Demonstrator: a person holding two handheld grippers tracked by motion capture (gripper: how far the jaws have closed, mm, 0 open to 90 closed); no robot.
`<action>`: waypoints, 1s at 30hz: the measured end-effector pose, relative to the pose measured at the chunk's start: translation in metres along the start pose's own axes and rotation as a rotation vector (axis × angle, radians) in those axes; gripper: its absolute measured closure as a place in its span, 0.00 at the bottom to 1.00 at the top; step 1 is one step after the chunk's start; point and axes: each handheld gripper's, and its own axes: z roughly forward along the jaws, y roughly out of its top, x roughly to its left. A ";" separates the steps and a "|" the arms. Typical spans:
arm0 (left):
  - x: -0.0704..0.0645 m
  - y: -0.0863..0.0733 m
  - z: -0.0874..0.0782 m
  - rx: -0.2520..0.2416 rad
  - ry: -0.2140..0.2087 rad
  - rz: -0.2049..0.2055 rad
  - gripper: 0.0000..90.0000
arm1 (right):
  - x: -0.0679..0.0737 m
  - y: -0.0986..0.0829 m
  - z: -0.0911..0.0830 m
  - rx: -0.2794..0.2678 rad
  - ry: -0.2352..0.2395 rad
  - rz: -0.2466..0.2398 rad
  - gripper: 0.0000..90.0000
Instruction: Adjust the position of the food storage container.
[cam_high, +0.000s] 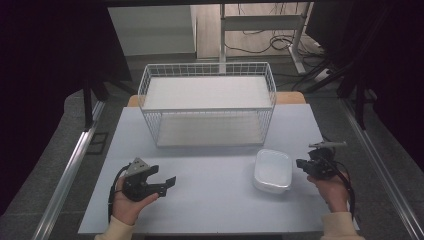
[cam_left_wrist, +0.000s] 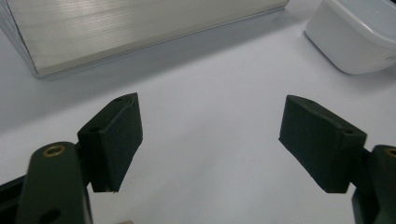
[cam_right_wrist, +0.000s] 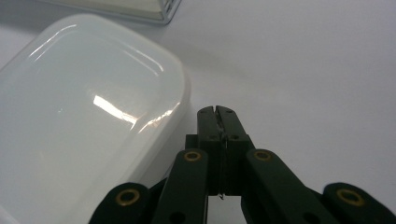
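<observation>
We see the white lidded container (cam_high: 273, 170) on the desk (cam_high: 210, 200), in front of the wire basket (cam_high: 207, 102). The right gripper (cam_high: 301, 163) sits just beside it, fingers (cam_right_wrist: 223, 122) pressed together (holding nothing). The left gripper (cam_high: 169, 183) is well apart, fingers (cam_left_wrist: 116, 135) spread wide, empty.

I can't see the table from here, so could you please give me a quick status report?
Left gripper open, empty, over bare table. Right gripper shut, empty, beside white lidded container. Wire rack behind, nothing in the way.
</observation>
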 end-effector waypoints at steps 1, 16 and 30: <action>0.000 0.000 0.000 0.002 -0.002 -0.001 0.23 | 0.001 0.000 0.002 0.008 0.004 -0.007 1.00; 0.000 -0.001 0.002 0.016 0.008 -0.004 0.23 | 0.026 0.002 0.017 0.051 0.051 -0.072 1.00; 0.000 -0.001 0.002 0.022 0.009 -0.004 0.24 | 0.045 0.004 0.022 0.040 0.084 -0.119 1.00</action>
